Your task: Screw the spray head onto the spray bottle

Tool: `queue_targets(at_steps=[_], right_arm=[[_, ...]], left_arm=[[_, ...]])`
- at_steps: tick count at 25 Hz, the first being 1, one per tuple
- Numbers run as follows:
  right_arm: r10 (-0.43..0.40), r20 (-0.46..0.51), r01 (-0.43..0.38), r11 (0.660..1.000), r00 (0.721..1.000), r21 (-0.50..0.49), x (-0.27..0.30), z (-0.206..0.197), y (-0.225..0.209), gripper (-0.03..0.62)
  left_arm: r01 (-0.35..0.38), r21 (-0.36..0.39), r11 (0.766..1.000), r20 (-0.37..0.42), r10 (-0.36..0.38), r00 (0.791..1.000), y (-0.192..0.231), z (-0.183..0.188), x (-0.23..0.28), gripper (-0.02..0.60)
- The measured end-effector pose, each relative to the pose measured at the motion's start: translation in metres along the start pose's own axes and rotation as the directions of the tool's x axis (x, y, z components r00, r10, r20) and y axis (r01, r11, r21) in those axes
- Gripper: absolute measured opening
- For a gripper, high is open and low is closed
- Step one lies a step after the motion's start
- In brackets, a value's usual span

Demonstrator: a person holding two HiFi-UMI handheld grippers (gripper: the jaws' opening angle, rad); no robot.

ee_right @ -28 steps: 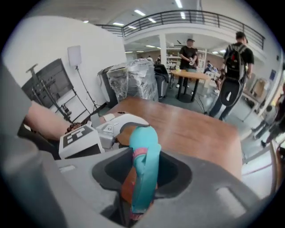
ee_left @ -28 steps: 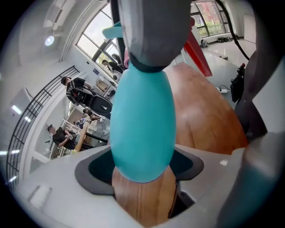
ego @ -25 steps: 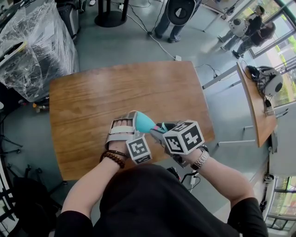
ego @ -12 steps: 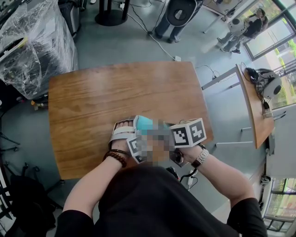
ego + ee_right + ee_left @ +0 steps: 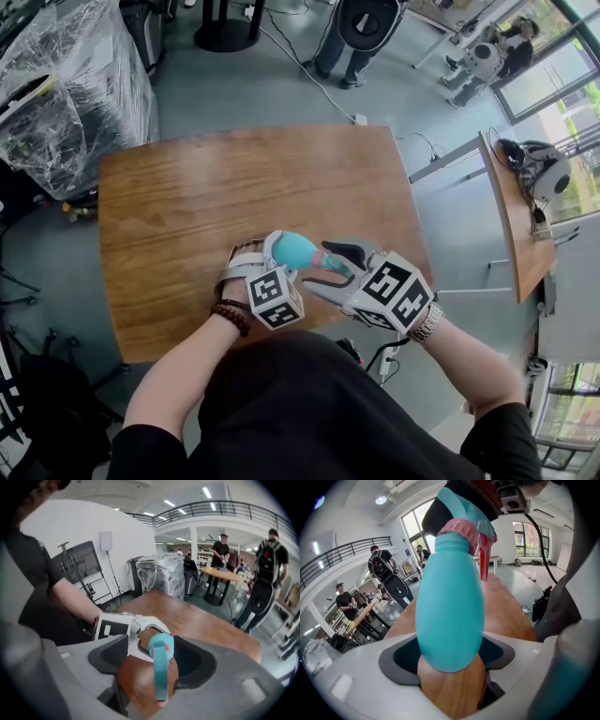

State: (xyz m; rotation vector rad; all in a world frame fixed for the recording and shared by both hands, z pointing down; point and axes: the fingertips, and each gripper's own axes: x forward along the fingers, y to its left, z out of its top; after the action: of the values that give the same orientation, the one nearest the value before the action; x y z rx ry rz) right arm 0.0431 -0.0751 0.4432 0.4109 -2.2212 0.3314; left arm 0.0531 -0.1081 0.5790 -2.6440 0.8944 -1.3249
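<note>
Head view, lower centre: left gripper (image 5: 265, 255) clamps the bottle (image 5: 298, 249) over the desk (image 5: 234, 178), head (image 5: 335, 257) seated on its neck. Right gripper (image 5: 157, 662), whose jaws have just been opening, stands loose around the head; further twisting may remain.

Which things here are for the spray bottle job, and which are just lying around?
For the job: bottle, clamped in the left gripper; spray head, on its neck, inside the right gripper, whose jaws have just been opening; table.
Lying about: plastic-wrapped bundle; side table; floor cable.
</note>
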Motion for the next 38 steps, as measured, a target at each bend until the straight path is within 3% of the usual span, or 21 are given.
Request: queue_targets(at_steps=[5,7,12,19,22,28,31,33,36,38], right_arm=[[-0.069,-0.060,0.049,0.958,0.996,-0.281,-0.005,-0.011,0.000,0.275],[-0.094,-0.074,0.063,0.937,0.993,-0.345,-0.003,-0.015,-0.001,0.174],[-0.143,-0.079,0.097,0.901,0.987,-0.423,-0.001,-0.018,-0.005,0.123],[-0.200,-0.133,0.109,0.862,0.971,-0.495,0.011,-0.022,-0.002,0.118],[-0.247,-0.182,0.098,0.807,0.952,-0.583,0.012,-0.029,-0.002,0.118],[-0.336,-0.226,0.058,0.662,0.914,-0.747,0.007,-0.039,-0.001,0.118],[-0.363,-0.234,0.041,0.611,0.902,-0.791,0.003,-0.043,-0.003,0.118],[-0.367,-0.239,0.041,0.614,0.899,-0.789,0.002,-0.040,-0.004,0.118],[-0.343,-0.244,0.048,0.660,0.907,-0.749,0.002,-0.036,-0.004,0.118],[-0.335,-0.242,0.047,0.666,0.911,-0.745,0.002,-0.037,-0.005,0.118]], left_arm=[[0.020,-0.020,1.000,0.025,-0.019,1.000,0.000,0.004,-0.004,0.397],[0.020,-0.016,1.000,0.031,-0.019,0.999,0.000,0.005,-0.005,0.397],[0.017,-0.005,1.000,0.038,-0.017,0.999,0.000,0.008,-0.007,0.397],[-0.009,0.054,0.998,-0.016,0.010,1.000,0.003,-0.008,-0.007,0.396],[-0.015,0.086,0.996,-0.051,0.019,0.998,0.002,-0.009,-0.005,0.396],[0.002,0.122,0.993,-0.087,0.008,0.996,-0.004,-0.007,-0.002,0.397],[0.005,0.132,0.991,-0.102,0.008,0.995,-0.006,-0.004,-0.002,0.396],[0.004,0.136,0.991,-0.108,0.010,0.994,-0.006,-0.005,-0.002,0.396],[0.003,0.131,0.991,-0.116,0.013,0.993,-0.004,-0.009,-0.003,0.397],[-0.001,0.130,0.992,-0.116,0.016,0.993,-0.003,-0.009,-0.002,0.397]])
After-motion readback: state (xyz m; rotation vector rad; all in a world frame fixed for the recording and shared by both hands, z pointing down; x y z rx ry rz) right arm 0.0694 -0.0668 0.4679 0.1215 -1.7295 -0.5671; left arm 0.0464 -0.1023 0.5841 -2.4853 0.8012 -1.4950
